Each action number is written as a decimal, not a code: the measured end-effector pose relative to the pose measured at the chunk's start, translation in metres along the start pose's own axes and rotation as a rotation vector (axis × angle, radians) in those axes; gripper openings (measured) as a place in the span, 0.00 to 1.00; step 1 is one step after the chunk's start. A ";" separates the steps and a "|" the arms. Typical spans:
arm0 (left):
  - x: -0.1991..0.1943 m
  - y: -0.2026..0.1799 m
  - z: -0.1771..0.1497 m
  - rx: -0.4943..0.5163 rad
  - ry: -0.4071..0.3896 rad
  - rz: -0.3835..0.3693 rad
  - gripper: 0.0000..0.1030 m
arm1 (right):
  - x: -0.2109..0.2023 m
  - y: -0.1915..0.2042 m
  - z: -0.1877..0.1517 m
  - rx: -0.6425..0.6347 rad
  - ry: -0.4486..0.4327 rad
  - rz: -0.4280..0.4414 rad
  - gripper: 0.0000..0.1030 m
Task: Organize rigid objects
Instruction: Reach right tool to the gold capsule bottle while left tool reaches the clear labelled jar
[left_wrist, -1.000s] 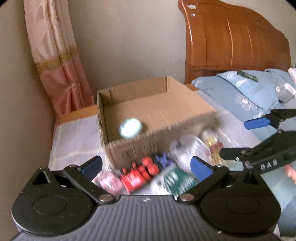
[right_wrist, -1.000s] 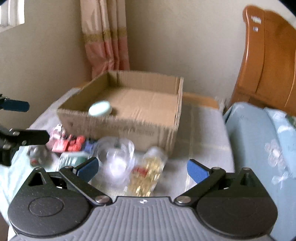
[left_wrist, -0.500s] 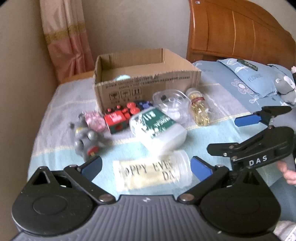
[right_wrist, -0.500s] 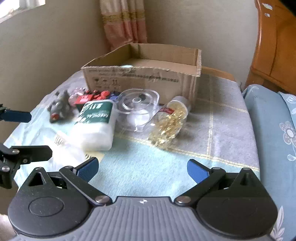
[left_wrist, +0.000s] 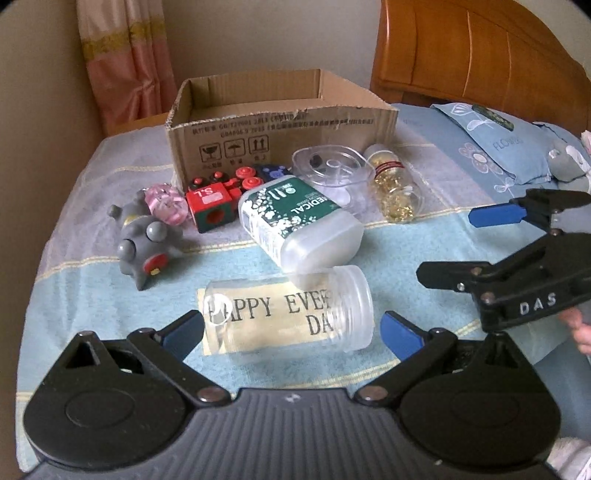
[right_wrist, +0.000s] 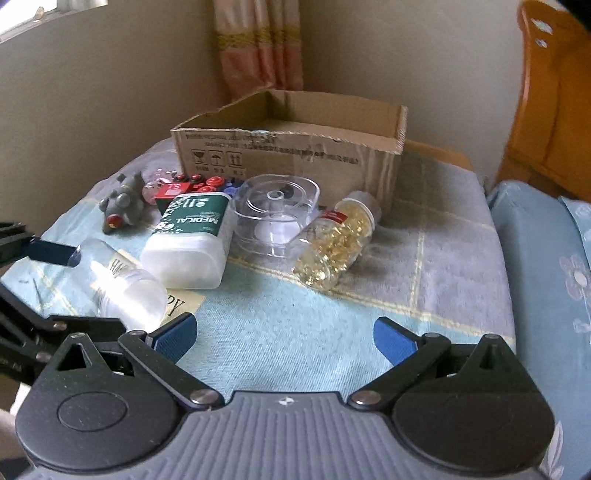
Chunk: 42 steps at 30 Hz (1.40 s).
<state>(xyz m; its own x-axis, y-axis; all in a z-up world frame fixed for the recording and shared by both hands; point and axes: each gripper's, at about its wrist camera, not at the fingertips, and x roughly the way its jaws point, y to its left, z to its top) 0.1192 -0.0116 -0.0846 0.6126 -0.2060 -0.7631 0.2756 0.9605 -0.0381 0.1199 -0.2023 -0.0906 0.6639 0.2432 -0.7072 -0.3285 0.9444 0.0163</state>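
Note:
An open cardboard box (left_wrist: 280, 122) stands at the back of a cloth-covered table (left_wrist: 92, 295); it also shows in the right wrist view (right_wrist: 291, 155). In front of it lie a clear "HAPPY EVERY DAY" jar (left_wrist: 288, 314), a green-labelled white tub (left_wrist: 299, 221), a clear round container (left_wrist: 332, 173), a bottle of gold capsules (left_wrist: 395, 188), a red block toy (left_wrist: 210, 203), a pink trinket (left_wrist: 166, 199) and a grey toy (left_wrist: 144, 240). My left gripper (left_wrist: 291, 332) is open, straddling the jar. My right gripper (right_wrist: 284, 338) is open and empty, over bare cloth.
A bed with a blue pillow (left_wrist: 491, 144) and a wooden headboard (left_wrist: 480, 55) lies to the right. A pink curtain (left_wrist: 125, 62) hangs in the back left corner. Walls border the table at the left and back.
Both grippers have pulled back from the box toward the near side of the table. The clear jar now lies between my left fingers. A pale round object seen over the box is out of sight.

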 end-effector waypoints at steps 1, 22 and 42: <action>0.003 0.000 0.000 -0.002 0.004 0.002 0.98 | 0.002 -0.001 0.000 -0.022 -0.004 -0.002 1.00; 0.022 0.029 0.002 -0.111 0.072 0.046 0.98 | 0.052 -0.051 0.053 -0.258 -0.021 0.144 1.00; 0.029 0.028 0.007 -0.133 0.107 0.058 0.98 | 0.066 -0.059 0.075 -0.344 0.086 0.293 1.00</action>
<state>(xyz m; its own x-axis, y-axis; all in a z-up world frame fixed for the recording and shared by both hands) 0.1496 0.0083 -0.1034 0.5405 -0.1350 -0.8304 0.1374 0.9880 -0.0712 0.2334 -0.2251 -0.0852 0.4561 0.4562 -0.7641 -0.7077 0.7065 -0.0006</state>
